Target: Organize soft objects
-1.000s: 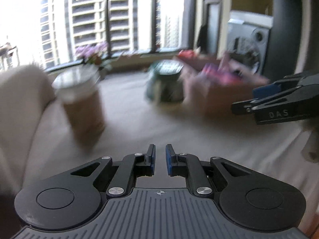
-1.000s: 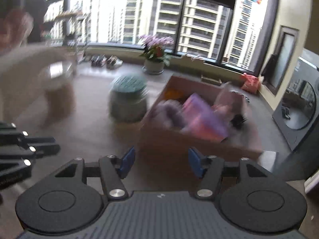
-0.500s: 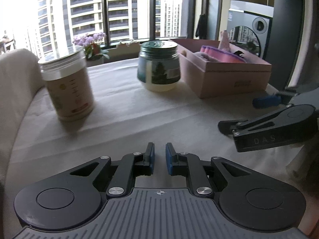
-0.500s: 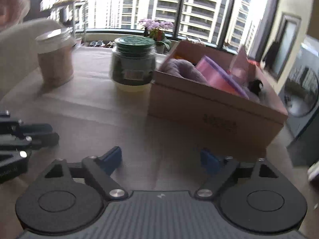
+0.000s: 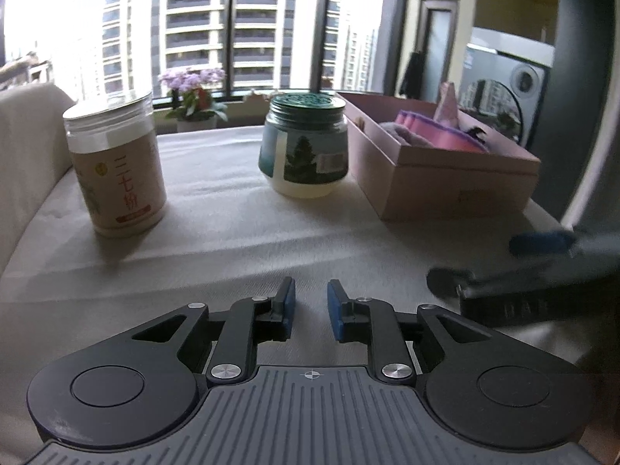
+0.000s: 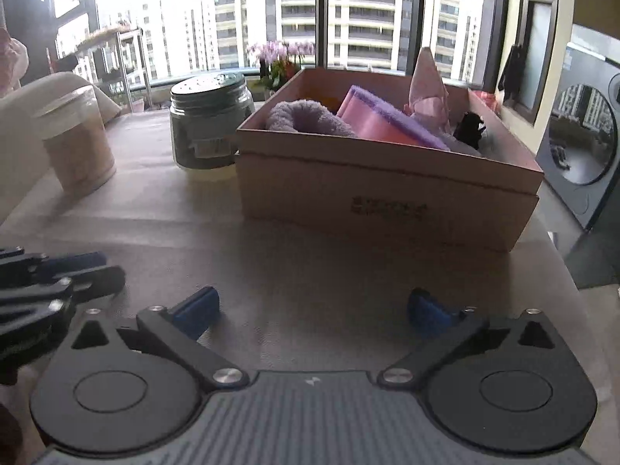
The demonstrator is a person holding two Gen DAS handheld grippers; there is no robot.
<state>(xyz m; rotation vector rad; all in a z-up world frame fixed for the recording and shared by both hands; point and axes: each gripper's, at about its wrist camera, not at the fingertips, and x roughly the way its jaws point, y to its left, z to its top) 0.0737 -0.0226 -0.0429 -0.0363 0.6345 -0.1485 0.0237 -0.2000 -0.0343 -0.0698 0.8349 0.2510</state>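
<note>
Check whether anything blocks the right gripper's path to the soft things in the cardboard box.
Nothing visible lies on the cloth between the right gripper, jaws wide open, and the cardboard box. Only the box's own near wall stands before the purple towel and pink pouch, so the gripper would likely go in from above.

Table (image 5: 217, 232) under a pale cloth, creased. Three things stand directly on it, all ahead of the left gripper (image 5: 309, 308): a tan-labelled canister (image 5: 116, 166) with clear lid, ahead-left; a dark green jar (image 5: 304, 147) with green lid, ahead near centre; a pink cardboard box (image 5: 445, 178), ahead-right, just beside the jar. From the right gripper (image 6: 312, 306), the box stands straight ahead.
</note>
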